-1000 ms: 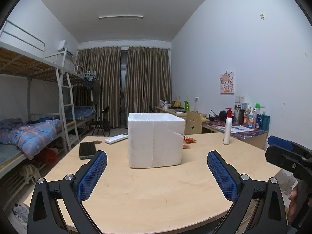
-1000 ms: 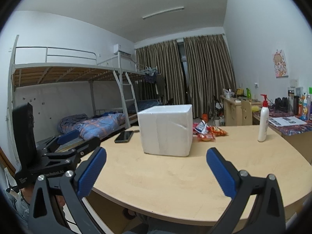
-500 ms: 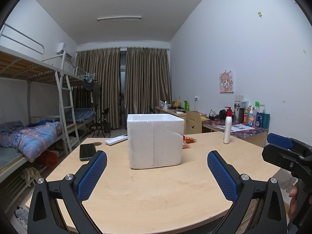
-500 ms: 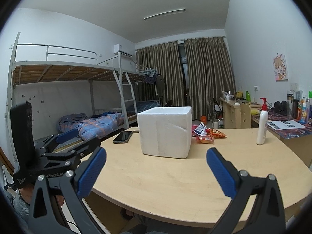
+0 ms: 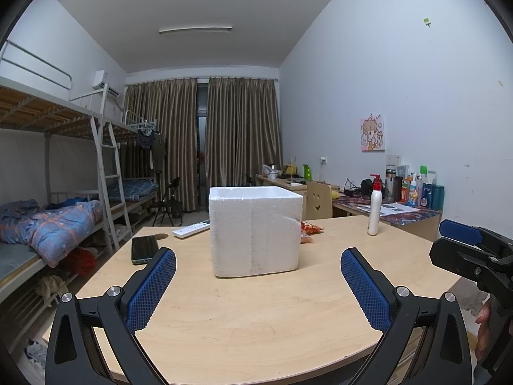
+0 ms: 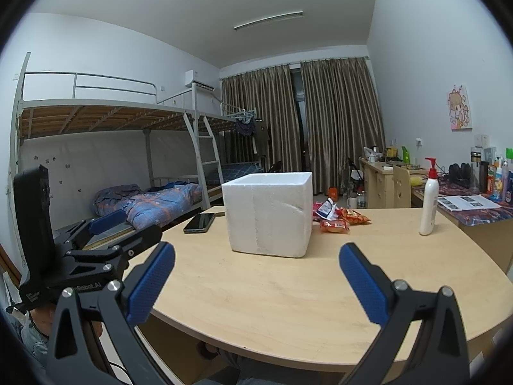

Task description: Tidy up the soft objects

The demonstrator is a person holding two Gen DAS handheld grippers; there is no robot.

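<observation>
Hovering wide open and empty: left gripper, right gripper; white foam box sitting at 12 o'clock on round wooden table.

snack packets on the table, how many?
3 visible, all behind and right of the foam box: one red packet nearest, an orange one behind it, a white-and-red one against the box. More may be hidden behind it.

**Hidden and cut-off regions**

Interior of the foam box is hidden by its walls. Snack packets are mostly hidden behind it in the left view. Labels on the desk bottles are too small to read.
</observation>
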